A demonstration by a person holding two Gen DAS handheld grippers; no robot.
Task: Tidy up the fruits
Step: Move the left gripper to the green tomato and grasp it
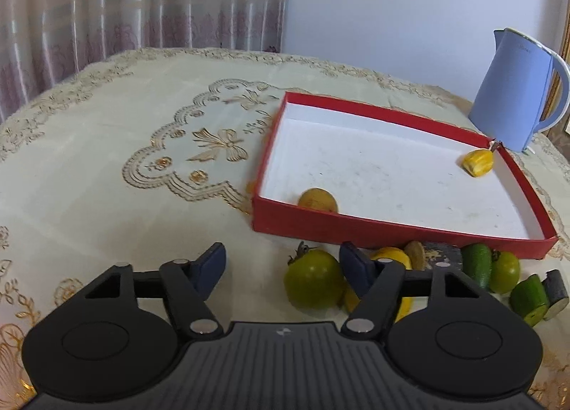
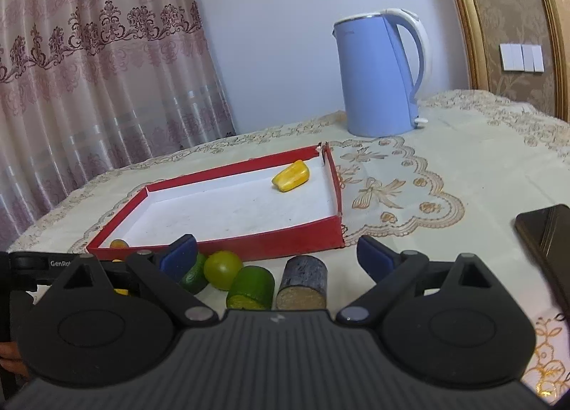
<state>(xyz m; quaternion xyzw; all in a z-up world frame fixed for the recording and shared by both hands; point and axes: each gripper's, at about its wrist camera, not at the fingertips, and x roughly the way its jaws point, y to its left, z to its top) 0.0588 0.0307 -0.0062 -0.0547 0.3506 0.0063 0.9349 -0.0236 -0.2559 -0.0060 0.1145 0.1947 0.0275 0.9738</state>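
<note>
Both the left hand-held gripper (image 1: pixel 281 264) and the right hand-held gripper (image 2: pixel 276 255) hang with fingers spread apart, gripping nothing, above loose fruit on the bench (image 1: pixel 107 196). A green tomato (image 1: pixel 315 280) lies just beside the left one's right finger. Beyond, the red tray (image 1: pixel 392 228) holds two yellow pieces (image 1: pixel 479 162), well apart.

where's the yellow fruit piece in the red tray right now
The yellow fruit piece lies inside the red tray, in its far right corner in both wrist views, nearest the blue kettle.
</note>
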